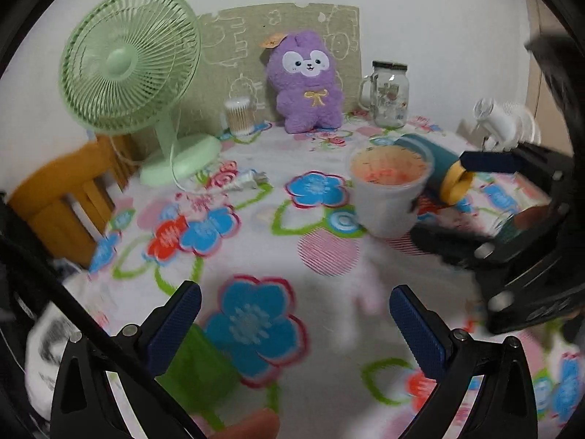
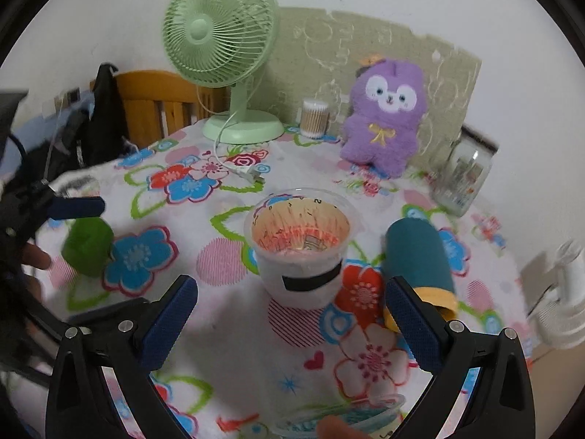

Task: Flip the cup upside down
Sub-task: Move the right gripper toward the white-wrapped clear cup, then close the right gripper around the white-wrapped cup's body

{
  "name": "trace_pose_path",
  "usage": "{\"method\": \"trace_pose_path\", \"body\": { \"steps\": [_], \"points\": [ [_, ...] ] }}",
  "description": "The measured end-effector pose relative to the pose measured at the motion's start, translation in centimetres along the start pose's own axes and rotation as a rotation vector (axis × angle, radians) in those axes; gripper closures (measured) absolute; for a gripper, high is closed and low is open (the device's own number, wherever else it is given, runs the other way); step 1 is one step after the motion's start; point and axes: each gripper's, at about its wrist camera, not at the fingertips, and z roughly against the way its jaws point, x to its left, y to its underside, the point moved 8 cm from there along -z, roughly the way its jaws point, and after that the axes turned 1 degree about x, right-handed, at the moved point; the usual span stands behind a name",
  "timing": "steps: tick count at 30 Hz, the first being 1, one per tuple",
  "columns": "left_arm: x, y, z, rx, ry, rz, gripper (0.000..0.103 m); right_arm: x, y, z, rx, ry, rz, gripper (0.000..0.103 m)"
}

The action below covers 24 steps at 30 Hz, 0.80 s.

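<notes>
Clear plastic cup (image 2: pixel 299 248) stands upright, mouth up, on the flowered tablecloth (image 2: pixel 226 325), roughly mid-table; a black strip runs across its lower wall and printed marks ring the rim. Same cup in the left wrist view (image 1: pixel 388 192), right of centre. Right gripper (image 2: pixel 291 316) is spread wide, both blue-padded fingers (image 2: pixel 170 323) apart with nothing between them; the cup sits ahead of it, not touched. Left gripper (image 1: pixel 295 323) is likewise spread wide and empty, over bare cloth, well short of the cup. A teal cylinder with a yellow end (image 2: pixel 420 261) lies on its side just right of the cup, near the right finger. A green object (image 2: pixel 87 247) sits on the cloth to the left, close under the left gripper's finger as seen from the right wrist view; too blurred to identify. Back of table: a green desk fan (image 2: pixel 219 33) with its white cord and plug trailing onto the cloth, a cotton swab tub (image 2: pixel 314 119), a purple plush toy (image 2: pixel 387 117) leaning on a beige panel, and a glass jar with a dark lid (image 2: pixel 464 177) at right. A wooden chair (image 2: pixel 157 104) stands behind the table's left edge. A fingertip (image 2: pixel 334 430) shows at the bottom edge of the right wrist view beside a second clear plastic rim, blurred.
</notes>
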Motion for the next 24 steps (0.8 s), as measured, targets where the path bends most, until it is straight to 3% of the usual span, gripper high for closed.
{"method": "trace_pose_path", "body": {
  "steps": [6,12,22,24],
  "points": [
    [1.1,-1.1,-2.2,0.009,-0.002,-0.054,0.000,-2.1,-0.9,-2.0,0.029,0.027,-0.069,0.000],
    [0.6,-1.6,-3.9,0.020,0.015,-0.096,0.000,-2.3,-1.1,-2.9,0.028,0.082,0.027,0.000],
    [-0.4,-1.9,-5.4,0.031,0.025,-0.125,0.000,-1.5,-1.9,-4.8,0.071,0.092,0.101,0.001],
    [-0.2,-2.0,-5.3,0.028,0.025,-0.121,0.000,-1.5,-1.9,-4.8,0.072,0.087,0.096,0.010]
  ]
}}
